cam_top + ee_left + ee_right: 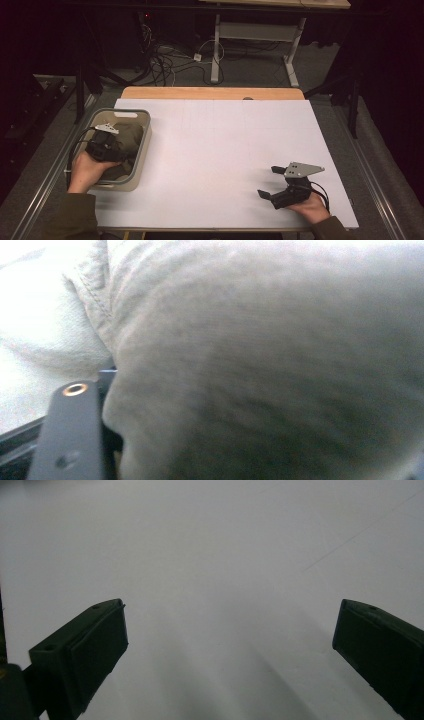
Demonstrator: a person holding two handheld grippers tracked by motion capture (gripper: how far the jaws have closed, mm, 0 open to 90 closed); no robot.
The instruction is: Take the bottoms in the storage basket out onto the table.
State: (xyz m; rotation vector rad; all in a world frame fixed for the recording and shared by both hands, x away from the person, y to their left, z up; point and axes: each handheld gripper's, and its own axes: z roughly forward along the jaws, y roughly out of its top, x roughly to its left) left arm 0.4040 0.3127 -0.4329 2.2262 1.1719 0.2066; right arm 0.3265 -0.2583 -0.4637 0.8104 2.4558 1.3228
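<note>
Item: olive-grey cloth (pixel 127 142), bunched in the beige bin (pixel 142 150), directly under and between the jaws of the left claw (pixel 112 150), part-closed with fabric bulging against one jaw; firm grip cannot be told. Right claw (pixel 270 182): wide open, empty, over bare white desk (pixel 215 145). Handling: pinch a thick fold fully before lifting straight up, clear of the bin rim.

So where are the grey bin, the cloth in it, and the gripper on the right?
Grey bin (pixel 144 145): high view, on its right wall.
Cloth (pixel 260 370): left gripper view, on the middle of the fabric.
Right gripper (pixel 271 182): high view, midway between its open jaws.
</note>
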